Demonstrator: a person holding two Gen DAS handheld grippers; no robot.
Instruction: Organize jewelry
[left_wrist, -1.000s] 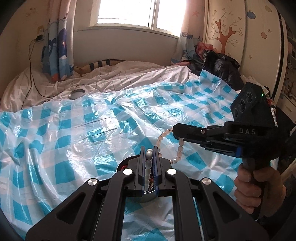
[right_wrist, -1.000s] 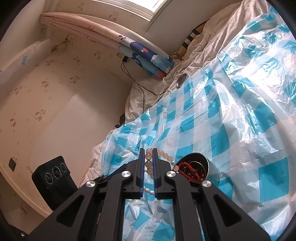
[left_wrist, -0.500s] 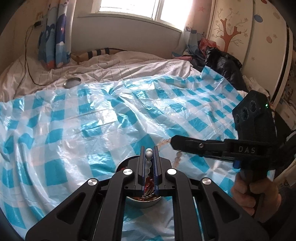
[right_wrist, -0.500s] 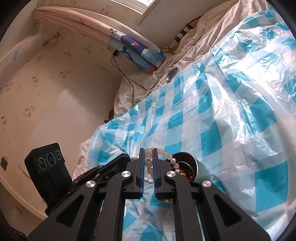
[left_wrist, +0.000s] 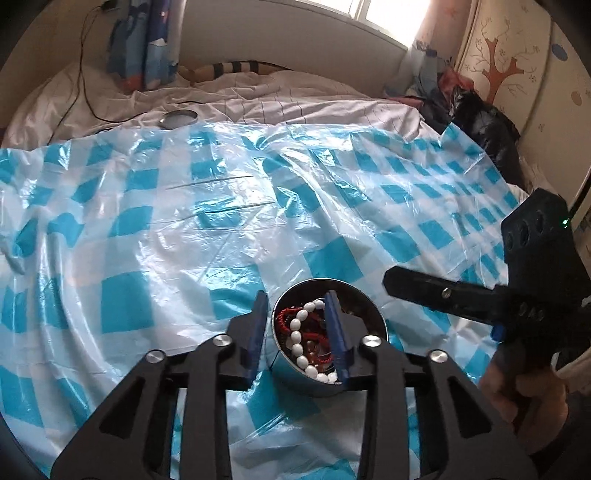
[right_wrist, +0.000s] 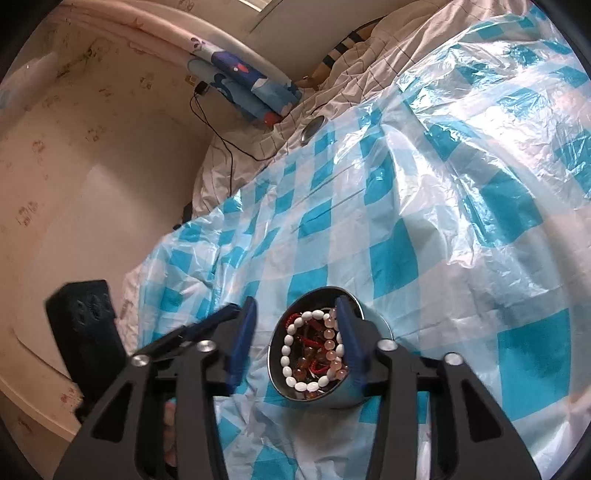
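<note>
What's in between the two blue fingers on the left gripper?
In the left wrist view, the open left gripper has the round metal tin between its fingers. Inside lie the white bead bracelet and red beads; nothing is gripped.

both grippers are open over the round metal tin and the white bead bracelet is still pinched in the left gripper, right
Not quite. The white bead bracelet is not pinched: the left wrist view shows it lying loose inside the round metal tin, with the open left gripper astride it. The right gripper is open too, as the right wrist view shows.
</note>
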